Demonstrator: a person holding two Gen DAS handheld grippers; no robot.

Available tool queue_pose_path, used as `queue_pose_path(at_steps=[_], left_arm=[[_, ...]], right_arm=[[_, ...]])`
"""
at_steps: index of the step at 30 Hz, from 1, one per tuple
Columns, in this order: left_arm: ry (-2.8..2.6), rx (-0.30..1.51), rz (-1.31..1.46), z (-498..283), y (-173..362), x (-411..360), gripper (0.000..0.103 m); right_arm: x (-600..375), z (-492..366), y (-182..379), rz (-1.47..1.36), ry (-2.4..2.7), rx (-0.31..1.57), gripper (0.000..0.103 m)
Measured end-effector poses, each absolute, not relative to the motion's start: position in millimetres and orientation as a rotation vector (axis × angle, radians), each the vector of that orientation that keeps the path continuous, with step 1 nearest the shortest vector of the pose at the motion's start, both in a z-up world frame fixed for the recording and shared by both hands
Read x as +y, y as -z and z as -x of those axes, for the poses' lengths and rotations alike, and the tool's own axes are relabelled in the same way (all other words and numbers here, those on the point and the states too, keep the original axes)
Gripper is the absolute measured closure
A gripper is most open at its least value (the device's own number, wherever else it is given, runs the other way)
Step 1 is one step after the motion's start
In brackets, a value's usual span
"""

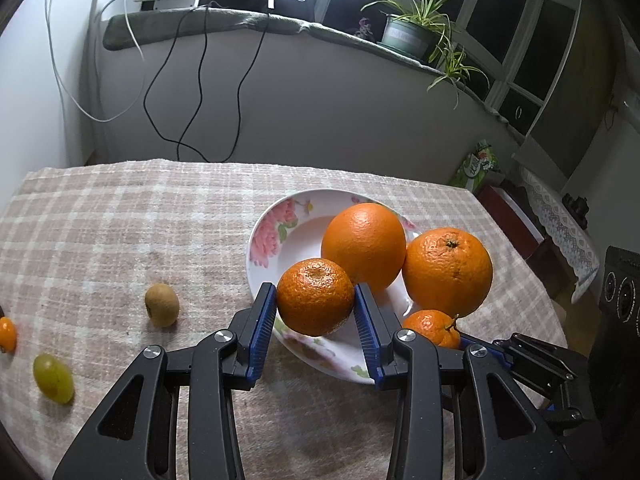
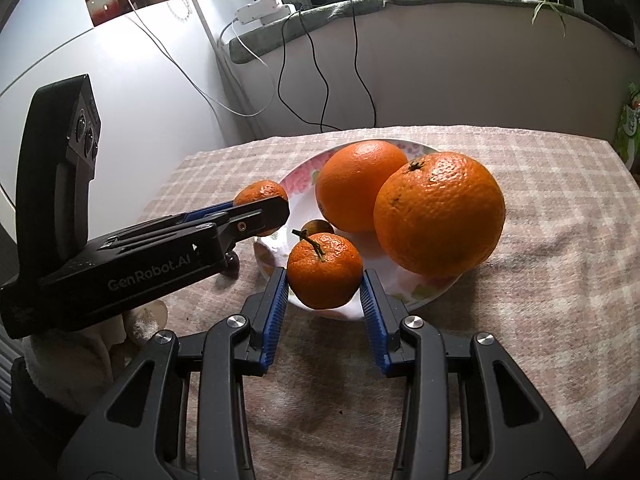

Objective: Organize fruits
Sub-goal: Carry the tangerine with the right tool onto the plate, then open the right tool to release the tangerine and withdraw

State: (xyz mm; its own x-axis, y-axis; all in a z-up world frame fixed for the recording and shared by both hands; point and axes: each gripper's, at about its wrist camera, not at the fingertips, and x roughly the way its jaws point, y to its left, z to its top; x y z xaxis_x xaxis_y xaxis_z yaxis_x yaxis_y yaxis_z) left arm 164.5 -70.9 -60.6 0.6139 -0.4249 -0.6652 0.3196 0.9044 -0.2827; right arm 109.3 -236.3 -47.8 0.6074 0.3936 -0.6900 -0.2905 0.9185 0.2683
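Observation:
A floral plate (image 1: 276, 216) (image 2: 304, 168) holds two big oranges (image 1: 362, 244) (image 1: 448, 272) (image 2: 358, 184) (image 2: 440, 212). My left gripper (image 1: 316, 308) is shut on a mandarin (image 1: 314, 296) above the plate's near rim; it shows in the right wrist view (image 2: 260, 192). My right gripper (image 2: 325, 284) is shut on a stemmed mandarin (image 2: 324, 270) (image 1: 432, 326) above the plate's edge. On the cloth to the left lie a kiwi (image 1: 162, 305), a green grape (image 1: 53, 378) and a small orange fruit (image 1: 7, 334).
The table wears a checked cloth (image 1: 120, 220). Its far edge meets a wall with hanging cables (image 1: 192, 92). A windowsill holds a potted plant (image 1: 412, 28). A small brown fruit (image 2: 318, 226) shows behind the stemmed mandarin.

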Motion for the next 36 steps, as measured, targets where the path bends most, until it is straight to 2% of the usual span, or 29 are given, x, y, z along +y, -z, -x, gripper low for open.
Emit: queue_pose_path(at_steps=[2, 5, 6, 8, 9, 21, 26, 36], left_arm=[[0.431, 0.803, 0.139, -164.4, 60.5, -71.6, 0.065], [0.428, 0.796, 0.139, -163.4, 59.6, -71.8, 0.051], [0.429, 0.793, 0.139, -162.8, 58.5, -71.5, 0.051], [0.427, 0.788, 0.134, -162.5, 56.7, -71.4, 0.051], [0.426, 0.787, 0.133, -162.3, 56.0, -71.2, 0.051], [0.414, 0.785, 0.165, -157.0, 54.7, -63.2, 0.051], [0.404, 0.778, 0.178, -151.3, 52.5, -56.8, 0.051], [0.366, 0.752, 0.215, -135.6, 47.8, -33.5, 0.051]], right_arm=[[-235.9, -109.5, 48.2, -0.133, -0.398, 0.832, 0.064], [-233.8, -109.2, 48.7, -0.119, -0.393, 0.832, 0.063], [-233.5, -108.9, 48.7, -0.116, -0.393, 0.832, 0.061], [-234.2, -107.1, 47.3, -0.117, -0.388, 0.819, 0.040], [-234.6, -106.0, 46.1, -0.117, -0.384, 0.810, 0.038], [-236.6, -98.4, 41.1, -0.116, -0.383, 0.795, 0.037], [-233.5, -92.1, 37.0, -0.101, -0.391, 0.779, 0.030], [-229.7, -78.3, 27.8, -0.118, -0.382, 0.701, 0.028]])
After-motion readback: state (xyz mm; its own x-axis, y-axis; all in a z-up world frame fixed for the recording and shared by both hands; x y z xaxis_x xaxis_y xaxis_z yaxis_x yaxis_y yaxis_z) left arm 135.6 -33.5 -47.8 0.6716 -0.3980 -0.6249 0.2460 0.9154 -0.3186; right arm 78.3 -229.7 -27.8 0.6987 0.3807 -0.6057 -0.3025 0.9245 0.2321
